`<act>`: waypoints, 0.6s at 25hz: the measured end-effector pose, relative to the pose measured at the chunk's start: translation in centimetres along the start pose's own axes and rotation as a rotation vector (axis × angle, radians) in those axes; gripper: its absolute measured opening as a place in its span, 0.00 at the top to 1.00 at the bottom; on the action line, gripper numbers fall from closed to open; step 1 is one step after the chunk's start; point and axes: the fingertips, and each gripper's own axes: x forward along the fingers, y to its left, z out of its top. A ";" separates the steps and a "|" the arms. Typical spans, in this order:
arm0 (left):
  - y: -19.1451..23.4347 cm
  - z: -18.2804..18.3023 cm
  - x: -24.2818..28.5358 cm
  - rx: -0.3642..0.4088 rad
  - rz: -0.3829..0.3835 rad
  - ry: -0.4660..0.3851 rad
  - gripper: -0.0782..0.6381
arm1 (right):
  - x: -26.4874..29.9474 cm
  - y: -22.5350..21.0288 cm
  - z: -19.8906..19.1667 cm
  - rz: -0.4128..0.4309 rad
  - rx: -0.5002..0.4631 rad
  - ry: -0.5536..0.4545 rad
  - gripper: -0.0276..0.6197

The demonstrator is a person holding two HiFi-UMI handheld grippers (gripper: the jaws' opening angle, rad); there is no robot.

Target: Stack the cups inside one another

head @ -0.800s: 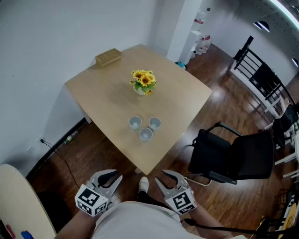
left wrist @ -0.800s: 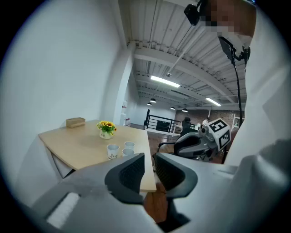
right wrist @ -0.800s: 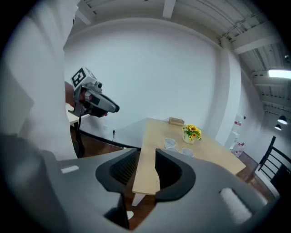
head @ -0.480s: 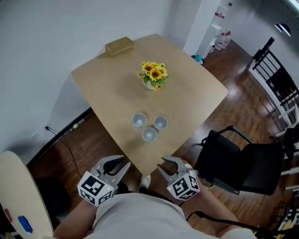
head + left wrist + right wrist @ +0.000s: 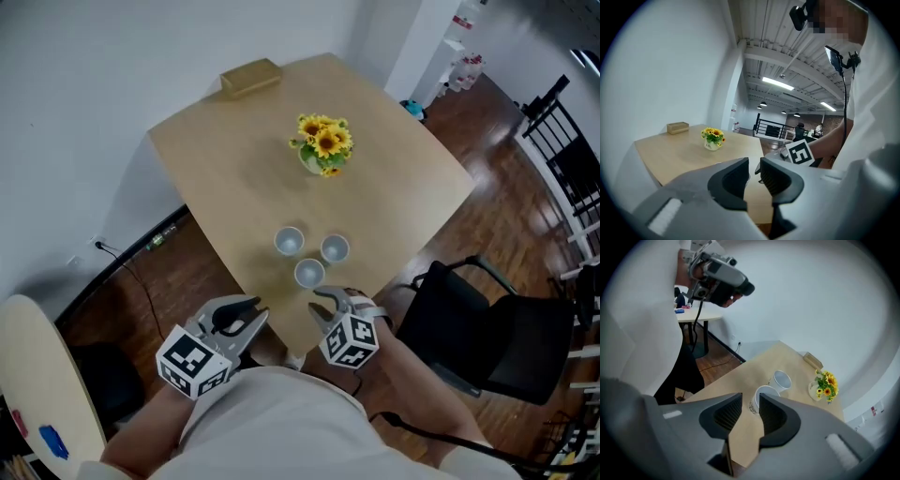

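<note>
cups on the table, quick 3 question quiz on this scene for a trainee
1. How many cups stand on the table?
2. True or false: one cup already sits inside another.
3. The right gripper is: A) open and empty B) shut on a cup C) out of view
Key: 1. three; 2. false, none is nested; 3. A
</note>
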 end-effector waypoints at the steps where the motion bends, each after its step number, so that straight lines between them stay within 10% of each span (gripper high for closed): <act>1: 0.3 0.2 0.0 -0.001 -0.007 -0.005 0.77 | 0.7 -0.1 -0.3 0.014 -0.013 0.023 0.77; 15: 6.0 0.2 -2.7 -0.040 -0.028 -0.024 0.77 | 6.0 -0.8 -3.3 0.113 -0.084 0.291 0.89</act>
